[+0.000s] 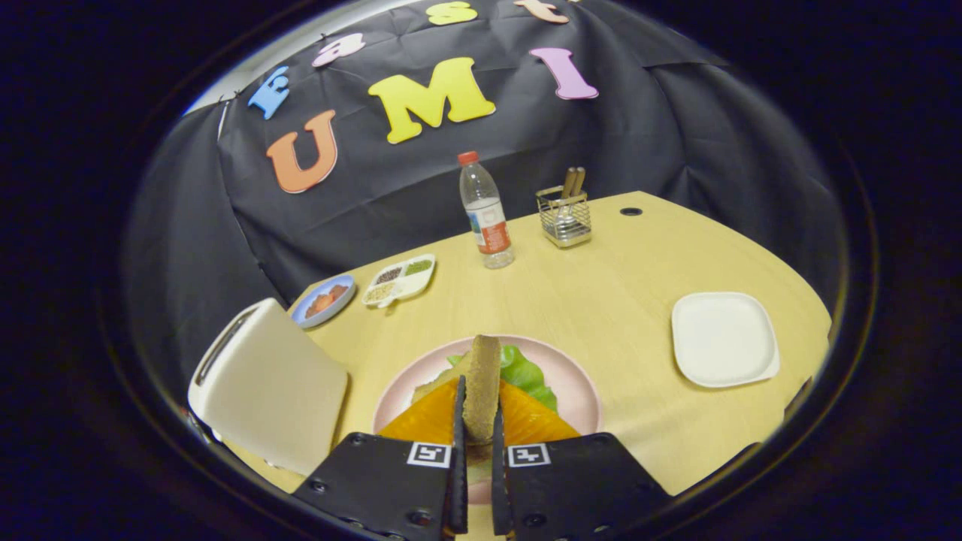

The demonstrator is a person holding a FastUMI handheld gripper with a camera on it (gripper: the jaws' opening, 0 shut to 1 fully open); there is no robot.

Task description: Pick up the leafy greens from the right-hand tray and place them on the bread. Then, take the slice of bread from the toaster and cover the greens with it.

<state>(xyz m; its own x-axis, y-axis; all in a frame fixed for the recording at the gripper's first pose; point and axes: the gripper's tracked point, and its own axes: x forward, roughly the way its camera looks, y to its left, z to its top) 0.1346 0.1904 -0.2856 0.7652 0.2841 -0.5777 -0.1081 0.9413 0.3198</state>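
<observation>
Bread slice point(482, 387) held on edge between the two fingers of the gripper point(476, 421), which are drawn nearly together and press on its two broad faces; the slice stands upright, its long axis running forward along the fingers and its far end rising past the fingertips. Directly beneath and just ahead of the fingers lies the pink plate point(579, 391), carrying an orange layer point(526, 422) that spreads to either side of the held slice, with the leafy greens point(526, 373) resting on it just beyond and to the right of the slice. The greens thus appear already placed, and the task stands at its closing step: covering them. The governing relation is one of orientation rather than distance, since the slice is vertical while the stack below is flat; the coming move would probably require the slice to be tipped onto a broad face, leaning toward the right where the greens sit, before the fingers part. The toaster point(267, 391) stands near the left finger, close beside the plate. The white tray point(723, 338) lies well off to the right. Far beyond the fingers stand a water bottle point(486, 214), a wire holder point(564, 218), a divided dish point(399, 280) and a small blue plate point(323, 300) on the table point(639, 263).
</observation>
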